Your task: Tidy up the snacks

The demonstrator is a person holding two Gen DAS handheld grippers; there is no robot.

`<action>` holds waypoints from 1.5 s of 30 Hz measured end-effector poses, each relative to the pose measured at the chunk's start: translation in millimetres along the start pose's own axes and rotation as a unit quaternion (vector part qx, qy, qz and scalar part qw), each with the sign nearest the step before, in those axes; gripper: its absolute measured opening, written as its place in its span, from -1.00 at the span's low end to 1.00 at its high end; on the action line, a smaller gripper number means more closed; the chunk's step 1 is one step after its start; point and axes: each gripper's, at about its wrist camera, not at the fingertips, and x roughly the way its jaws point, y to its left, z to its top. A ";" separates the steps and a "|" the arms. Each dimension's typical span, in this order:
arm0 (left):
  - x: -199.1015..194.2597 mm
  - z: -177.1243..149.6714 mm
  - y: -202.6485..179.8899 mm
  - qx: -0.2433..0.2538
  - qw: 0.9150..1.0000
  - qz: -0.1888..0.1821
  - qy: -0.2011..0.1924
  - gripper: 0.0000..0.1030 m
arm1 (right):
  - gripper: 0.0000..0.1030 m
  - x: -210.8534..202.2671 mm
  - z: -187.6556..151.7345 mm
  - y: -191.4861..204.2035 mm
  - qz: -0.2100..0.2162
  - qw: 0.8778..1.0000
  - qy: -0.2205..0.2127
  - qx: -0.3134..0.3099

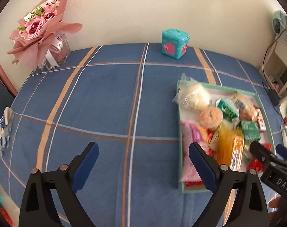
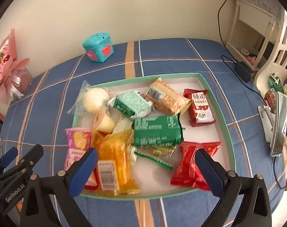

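A green-rimmed shallow tray [image 2: 215,96] lies on the blue checked tablecloth [image 1: 105,98] and holds several snack packets. Among them are a dark green packet [image 2: 157,130], an orange packet [image 2: 115,162], a red packet [image 2: 192,162], a small red sachet [image 2: 200,107], a pink packet [image 2: 78,138] and a pale bun in clear wrap [image 2: 95,99]. My right gripper [image 2: 145,170] hangs open above the tray's near side with nothing between its blue pads. My left gripper [image 1: 143,167] stands open over the bare cloth left of the tray [image 1: 264,111], also holding nothing. The right gripper [image 1: 270,151] shows at the left wrist view's right edge.
A teal toy box [image 1: 175,43] stands at the table's far edge by the wall. A pink flower bouquet [image 1: 41,28] in a glass vase sits at the far left corner. A cream shelf unit [image 2: 257,37] and a black cable with adapter [image 2: 242,70] are at the right.
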 end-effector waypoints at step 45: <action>-27.3 -50.4 17.8 0.008 1.000 0.011 0.023 0.86 | 1.00 -23.9 -55.1 12.9 0.011 1.000 -0.008 -0.025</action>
